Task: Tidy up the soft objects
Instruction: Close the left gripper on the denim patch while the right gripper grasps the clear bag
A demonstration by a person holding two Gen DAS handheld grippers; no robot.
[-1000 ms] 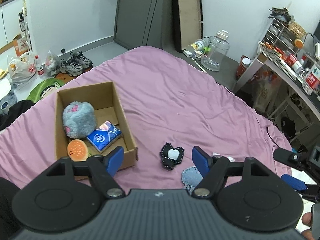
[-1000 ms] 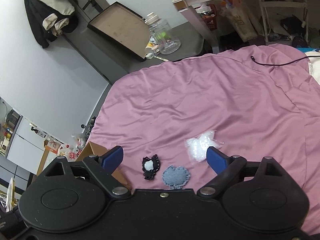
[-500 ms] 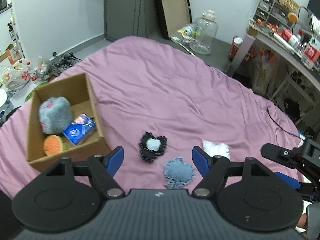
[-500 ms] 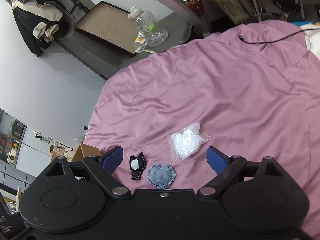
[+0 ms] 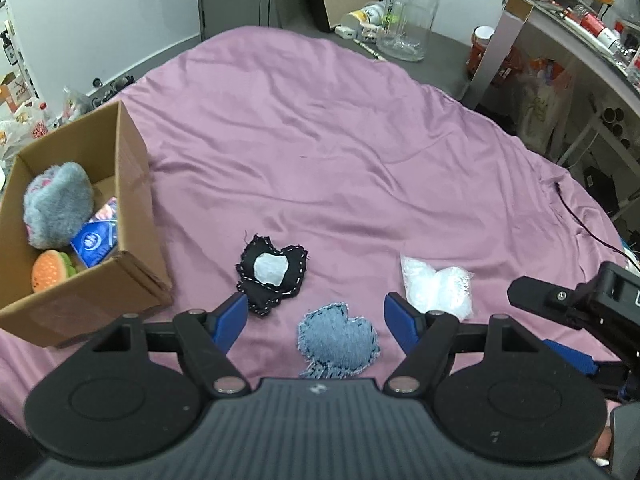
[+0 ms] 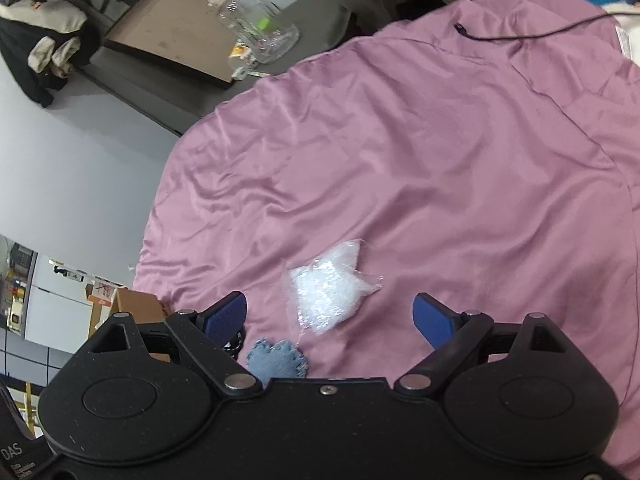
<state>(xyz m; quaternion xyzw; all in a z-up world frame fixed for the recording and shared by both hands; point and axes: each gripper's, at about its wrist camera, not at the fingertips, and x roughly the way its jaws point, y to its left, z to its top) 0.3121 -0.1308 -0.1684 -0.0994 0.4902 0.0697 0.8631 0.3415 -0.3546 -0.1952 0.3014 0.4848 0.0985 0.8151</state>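
Note:
On the purple bedsheet (image 5: 320, 128) lie three soft pieces: a black heart-shaped pad with a white patch (image 5: 272, 274), a blue denim heart pad (image 5: 338, 340) and a clear bag of white filling (image 5: 438, 286). My left gripper (image 5: 316, 320) is open, with the denim pad between its fingers. My right gripper (image 6: 330, 318) is open, just short of the clear bag (image 6: 326, 290); the denim pad (image 6: 278, 362) lies at its lower left. A cardboard box (image 5: 132, 184) at the left holds a grey plush (image 5: 58, 204), a blue packet (image 5: 96, 238) and a burger toy (image 5: 50, 270).
A clear plastic jug (image 5: 408, 24) and a framed board (image 6: 172, 34) stand on the floor beyond the bed. A cluttered desk (image 5: 580, 36) is at the right. A black cable (image 6: 532, 34) lies on the sheet's far right. Bags and shoes lie on the floor at the left.
Both grippers have moved forward and rightward toward the pads on the sheet. The box has slid to the left of the left view; the clear bag now sits between the right fingers.

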